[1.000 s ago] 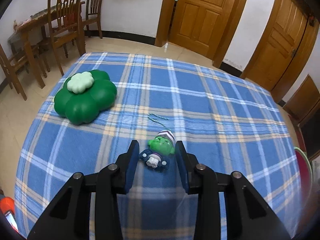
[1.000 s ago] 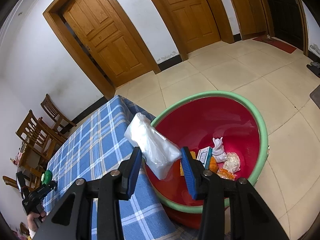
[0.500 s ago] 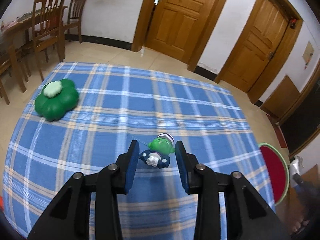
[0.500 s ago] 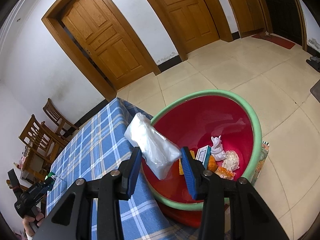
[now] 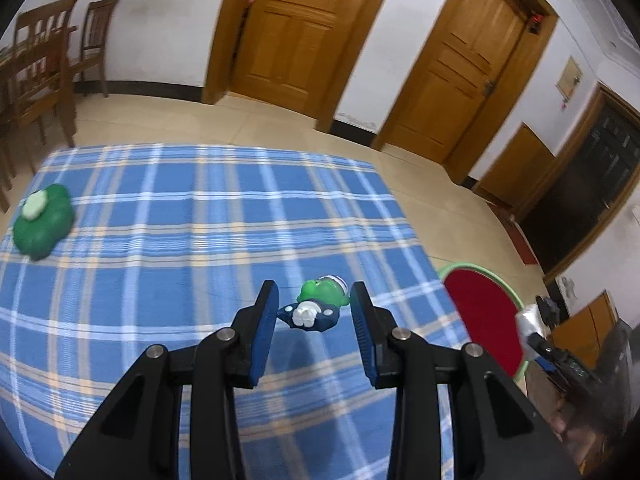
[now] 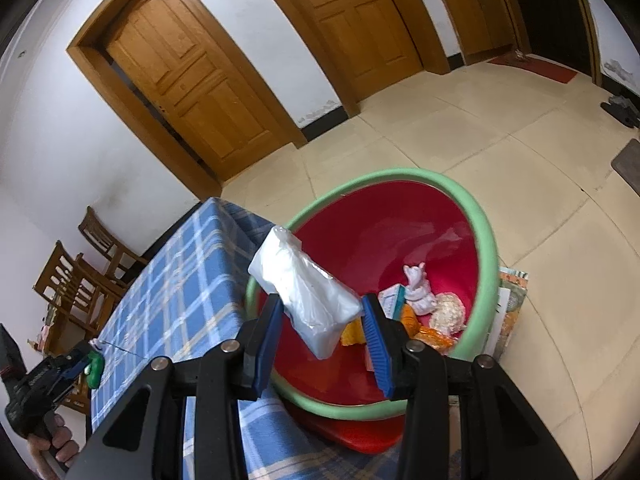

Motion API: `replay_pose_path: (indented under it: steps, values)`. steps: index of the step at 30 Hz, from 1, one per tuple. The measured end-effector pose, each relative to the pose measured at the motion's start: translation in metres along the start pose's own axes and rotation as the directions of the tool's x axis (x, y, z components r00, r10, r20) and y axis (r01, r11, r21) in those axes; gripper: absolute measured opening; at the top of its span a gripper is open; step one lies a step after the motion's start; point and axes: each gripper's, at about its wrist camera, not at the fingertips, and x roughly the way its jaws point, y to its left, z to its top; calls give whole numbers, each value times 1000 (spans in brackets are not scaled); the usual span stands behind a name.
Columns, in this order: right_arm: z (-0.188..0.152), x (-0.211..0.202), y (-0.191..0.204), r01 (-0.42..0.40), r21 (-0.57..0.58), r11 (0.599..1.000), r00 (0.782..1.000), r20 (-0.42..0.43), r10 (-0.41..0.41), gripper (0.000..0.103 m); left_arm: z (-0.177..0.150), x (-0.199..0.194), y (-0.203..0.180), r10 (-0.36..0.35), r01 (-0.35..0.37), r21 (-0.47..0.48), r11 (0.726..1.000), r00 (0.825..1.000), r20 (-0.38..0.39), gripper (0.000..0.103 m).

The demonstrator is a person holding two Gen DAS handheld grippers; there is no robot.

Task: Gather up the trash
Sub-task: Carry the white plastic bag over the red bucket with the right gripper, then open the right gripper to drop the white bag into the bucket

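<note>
White plastic packet [image 6: 306, 292] clamped in right gripper [image 6: 323, 322], hanging directly over red basin [image 6: 486, 248] interior, long axis tilting toward table (nearer hand). Left gripper [image 5: 315, 310] pinching green toy figure [image 5: 318, 306], basin lying to its right.

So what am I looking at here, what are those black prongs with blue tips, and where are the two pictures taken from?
They are hand-held grippers, one in each of a person's hands, each with a camera looking along its fingers. The left gripper view shows a blue checked tablecloth with a green flower-shaped toy lying on it; the gripper holds a small green-headed figure above the cloth. The right gripper view shows it holding a white plastic packet over a red basin with a green rim, which already has scraps inside.
</note>
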Motion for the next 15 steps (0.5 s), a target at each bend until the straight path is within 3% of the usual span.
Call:
replay_pose_path:
  steps: [13,15]
  values:
    - [3,3,-30,62,74,995,998,-19,-61,48,0,22,-83,-86,96,160,982,994,-73,37]
    - [3,2,-37,59,86,995,998,-22,-57,52,0,26,-95,-95,109,182,977,992,-85,37]
